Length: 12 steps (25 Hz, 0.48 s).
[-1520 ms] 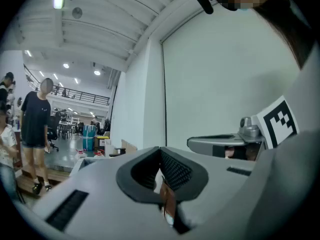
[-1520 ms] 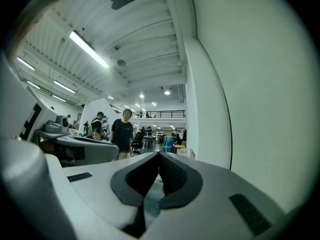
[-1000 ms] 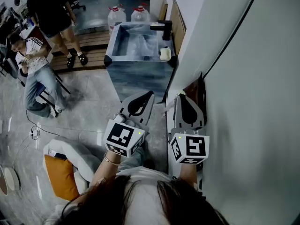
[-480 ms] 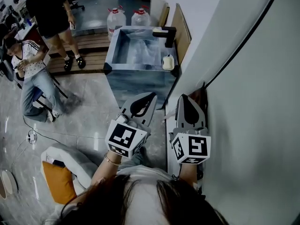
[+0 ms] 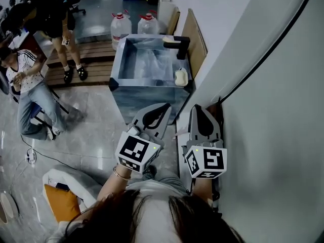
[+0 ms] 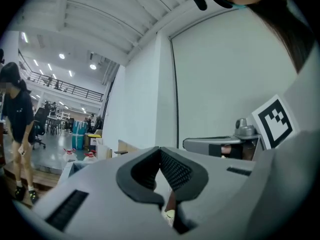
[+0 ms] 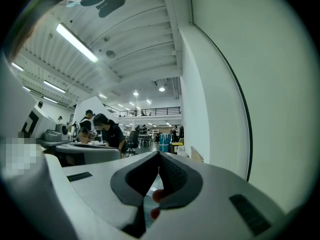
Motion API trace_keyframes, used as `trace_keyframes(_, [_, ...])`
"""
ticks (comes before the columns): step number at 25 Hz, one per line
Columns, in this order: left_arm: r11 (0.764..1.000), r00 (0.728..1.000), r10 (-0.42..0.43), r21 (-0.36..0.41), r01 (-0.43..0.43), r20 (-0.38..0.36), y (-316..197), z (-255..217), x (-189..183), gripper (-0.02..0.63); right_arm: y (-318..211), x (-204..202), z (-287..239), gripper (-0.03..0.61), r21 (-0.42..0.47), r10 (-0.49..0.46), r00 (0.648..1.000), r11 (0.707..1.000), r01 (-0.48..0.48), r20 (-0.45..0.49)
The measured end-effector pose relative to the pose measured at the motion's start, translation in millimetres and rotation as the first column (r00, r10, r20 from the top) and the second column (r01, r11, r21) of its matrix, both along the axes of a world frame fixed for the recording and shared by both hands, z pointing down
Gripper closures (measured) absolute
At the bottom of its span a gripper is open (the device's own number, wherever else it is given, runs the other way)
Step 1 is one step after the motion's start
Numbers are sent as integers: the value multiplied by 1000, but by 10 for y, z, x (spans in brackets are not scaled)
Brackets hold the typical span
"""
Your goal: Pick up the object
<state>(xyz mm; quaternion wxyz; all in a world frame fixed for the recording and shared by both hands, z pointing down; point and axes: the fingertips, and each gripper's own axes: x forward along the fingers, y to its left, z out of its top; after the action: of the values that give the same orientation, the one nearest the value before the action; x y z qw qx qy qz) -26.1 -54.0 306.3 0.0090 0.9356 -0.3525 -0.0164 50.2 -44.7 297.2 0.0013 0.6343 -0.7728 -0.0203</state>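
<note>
left gripper (image 5: 165, 108) jaws together; right gripper (image 5: 196, 108) jaws together; both held forward, side by side

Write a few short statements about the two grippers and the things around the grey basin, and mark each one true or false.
1. The left gripper and the right gripper both have their jaws together and hold nothing. True.
2. The small cream rounded object lies on the floor. False: it sits on the rim of the grey rectangular basin, near the black faucet.
3. Two large clear water bottles with red caps stand behind the basin. True.
4. The seated person in a striped shirt is right of the basin. False: left of it.
</note>
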Motion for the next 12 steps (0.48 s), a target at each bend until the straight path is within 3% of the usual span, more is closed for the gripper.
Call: trace_keyframes(12, [999, 1000, 14, -36, -13, 6, -462, 170, 60, 606, -526, 157, 163, 554, -28, 51, 999, 998, -52, -6])
